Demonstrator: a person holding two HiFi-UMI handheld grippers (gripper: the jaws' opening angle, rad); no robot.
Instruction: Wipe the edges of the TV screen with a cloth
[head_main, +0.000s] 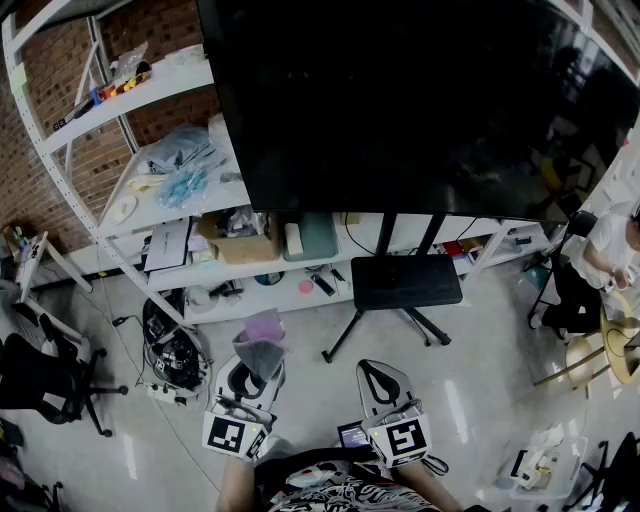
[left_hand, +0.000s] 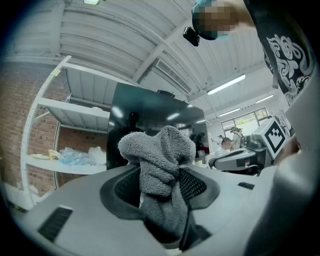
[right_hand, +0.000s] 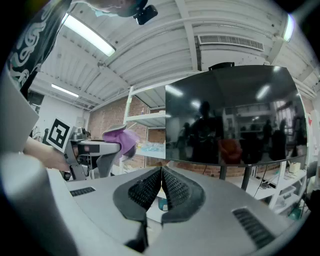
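a cloth (left_hand: 159, 165) is clamped in the left gripper (head_main: 256, 372), near, well apart from the far tv screen (head_main: 400, 100). the right gripper (right_hand: 161, 182) is pressed together, empty. wiping is judged not begun; the cloth must be raised to 1 edge.

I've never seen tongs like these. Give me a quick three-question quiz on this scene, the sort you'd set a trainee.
1. True or false: the right tongs grip the cloth.
2. The cloth is: A) pressed on the TV screen; B) in the left tongs, away from the screen; C) draped over the screen's top edge.
3. Fill in: the right tongs are ____, with nothing between them.
Key: 1 false; 2 B; 3 shut.
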